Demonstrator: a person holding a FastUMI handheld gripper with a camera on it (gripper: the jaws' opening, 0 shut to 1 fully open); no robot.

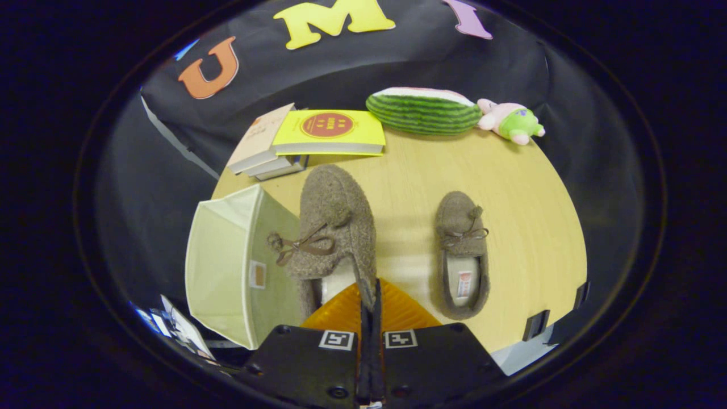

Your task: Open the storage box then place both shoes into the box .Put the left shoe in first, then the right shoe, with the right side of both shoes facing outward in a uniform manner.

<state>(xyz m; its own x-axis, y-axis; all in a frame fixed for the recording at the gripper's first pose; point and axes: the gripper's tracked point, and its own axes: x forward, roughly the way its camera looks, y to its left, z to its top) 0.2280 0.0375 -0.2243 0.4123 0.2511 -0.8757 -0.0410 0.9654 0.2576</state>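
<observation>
I've got the gripper (pixel 370 295) pinched tight on the heel rim of the left shoe (pixel 335 221), both fingers pressed together on that fuzzy edge, no gap between them that I can see. The shoe hangs out ahead of the fingers, toe pointing away from me toward the books, its little bow (pixel 301 245) flopped over to the left side. It looks raised off the table (pixel 511 187), though I can't tell how far.

Right beside it on the left sits the box (pixel 227 272), pale fabric, mouth open and facing up toward me, its near wall just next to the shoe. A small tag shows on the box's side.

The right shoe (pixel 462 255) lies flat on the table off to the right of my fingers, well apart from the held one, toe also pointing away, lining showing at the heel opening.

Beyond both shoes, at the far edge, there's a stack of books (pixel 309 139) with a yellow one on top, a watermelon-slice plush (pixel 423 111) next to it, and a small pink-and-green plush toy (pixel 511 122) touching the watermelon's right end.
</observation>
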